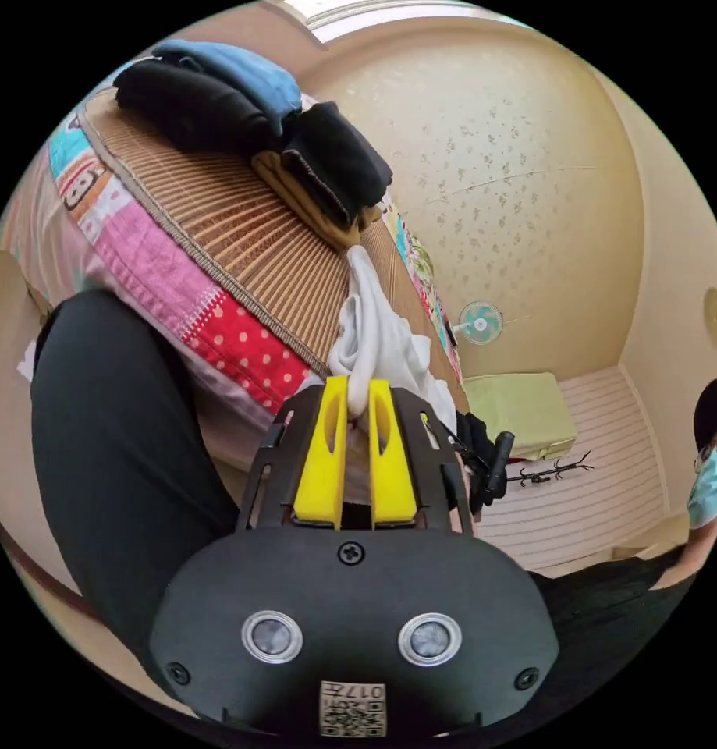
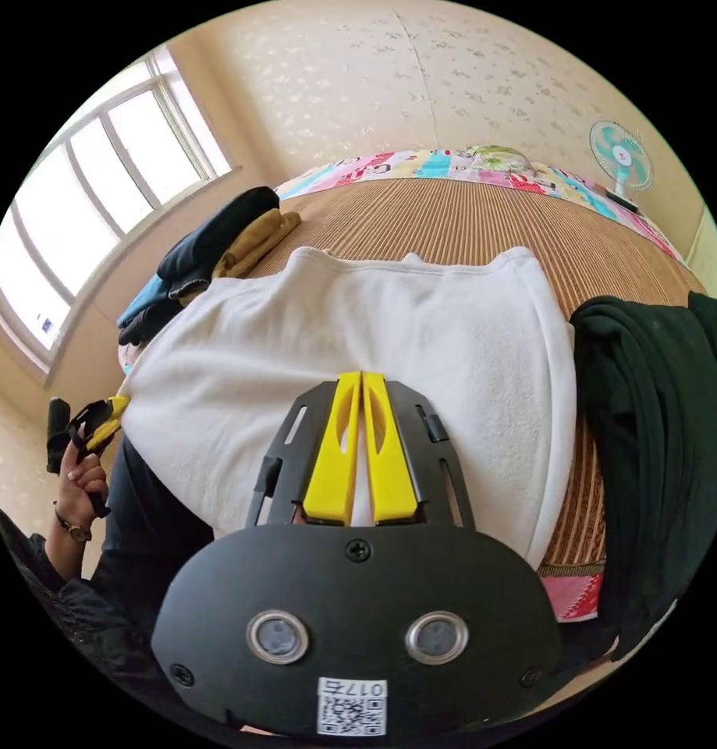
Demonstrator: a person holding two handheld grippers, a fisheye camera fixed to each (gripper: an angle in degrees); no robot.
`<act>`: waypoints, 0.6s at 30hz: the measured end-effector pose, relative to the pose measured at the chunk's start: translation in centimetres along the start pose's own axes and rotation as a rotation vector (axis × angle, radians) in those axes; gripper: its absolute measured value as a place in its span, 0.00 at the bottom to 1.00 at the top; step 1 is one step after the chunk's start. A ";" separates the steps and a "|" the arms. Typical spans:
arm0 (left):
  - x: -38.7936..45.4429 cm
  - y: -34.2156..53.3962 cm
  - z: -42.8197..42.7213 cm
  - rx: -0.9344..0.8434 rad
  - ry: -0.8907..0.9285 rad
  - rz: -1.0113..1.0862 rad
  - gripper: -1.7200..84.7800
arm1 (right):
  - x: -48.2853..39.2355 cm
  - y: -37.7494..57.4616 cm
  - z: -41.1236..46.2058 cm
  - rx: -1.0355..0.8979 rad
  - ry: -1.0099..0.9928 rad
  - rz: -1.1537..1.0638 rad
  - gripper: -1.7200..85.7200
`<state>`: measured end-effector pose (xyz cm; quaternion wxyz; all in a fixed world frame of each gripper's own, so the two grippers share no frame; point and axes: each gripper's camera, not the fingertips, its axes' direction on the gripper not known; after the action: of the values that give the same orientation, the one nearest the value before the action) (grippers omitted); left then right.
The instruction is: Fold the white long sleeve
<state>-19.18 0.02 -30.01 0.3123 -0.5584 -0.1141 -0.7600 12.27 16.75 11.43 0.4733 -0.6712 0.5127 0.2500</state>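
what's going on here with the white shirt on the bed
A person is folding a white long sleeve on a bed covered with a woven mat. The left gripper is clamped on a bunched edge of the garment; the right gripper sits closed over the near edge, its grip unclear. Folded dark clothes are stacked on one side, and a dark green garment lies on the other.

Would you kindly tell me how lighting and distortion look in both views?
Right gripper view: the window is blown out, while the white long sleeve stays evenly lit. Left gripper view: softer light, and fisheye bends the woven mat edge.
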 end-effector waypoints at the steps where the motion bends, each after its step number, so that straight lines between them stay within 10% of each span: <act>1: 0.5 0.5 0.1 -0.011 -0.061 0.043 0.08 | 0.7 -0.2 0.0 0.001 -0.044 0.027 0.03; 10: -4.3 4.2 2.3 0.060 0.166 -0.214 0.11 | -8.9 -1.1 -1.7 0.234 -0.031 -0.206 0.03; 12: -2.1 3.4 1.5 0.074 0.159 -0.097 0.09 | -10.3 -2.1 5.0 -0.067 0.125 -0.258 0.03; 18: 12.4 2.0 4.6 0.023 0.215 0.397 0.08 | -7.5 -1.4 2.8 0.010 0.059 -0.153 0.03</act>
<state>-16.62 -3.45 -17.39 0.4727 -0.4820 0.0232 -0.7374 11.33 22.64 16.93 0.4789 -0.7132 0.4750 0.1908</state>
